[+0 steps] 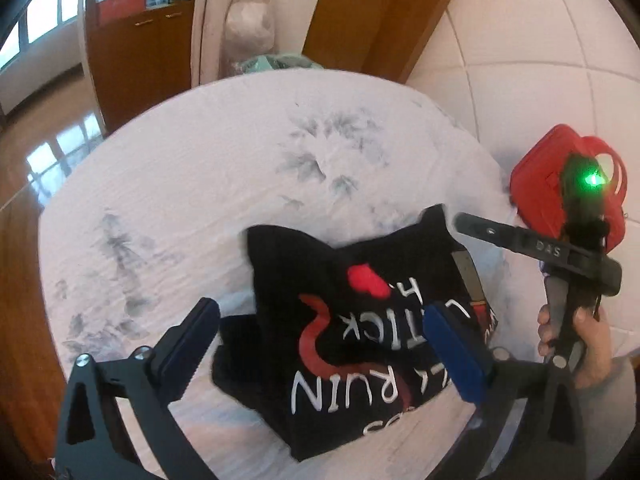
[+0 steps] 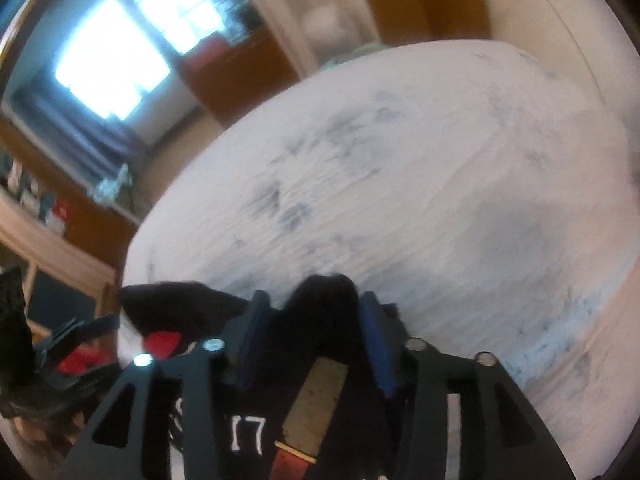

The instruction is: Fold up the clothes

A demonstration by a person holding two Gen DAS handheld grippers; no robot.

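Note:
A black T-shirt point(image 1: 360, 320) with white lettering and a red graphic lies partly folded on the white bed point(image 1: 200, 200). My left gripper point(image 1: 326, 334) hovers open just above it, one blue pad on each side of the print and nothing between the fingers. My right gripper point(image 2: 316, 340), held by a hand point(image 1: 588, 344), is shut on a bunched black edge of the T-shirt point(image 2: 324, 304). In the right wrist view that edge is lifted off the sheet, and a grey neck label point(image 2: 320, 396) shows below the pads. The right wrist view is blurred.
A red zip pouch point(image 1: 540, 192) lies at the bed's right edge by the white tiled wall point(image 1: 520, 40). The leaf-print sheet point(image 2: 440, 160) stretches bare beyond the shirt. A wooden cabinet point(image 1: 140, 48) and shiny wood floor point(image 1: 52, 140) lie past the bed's left edge.

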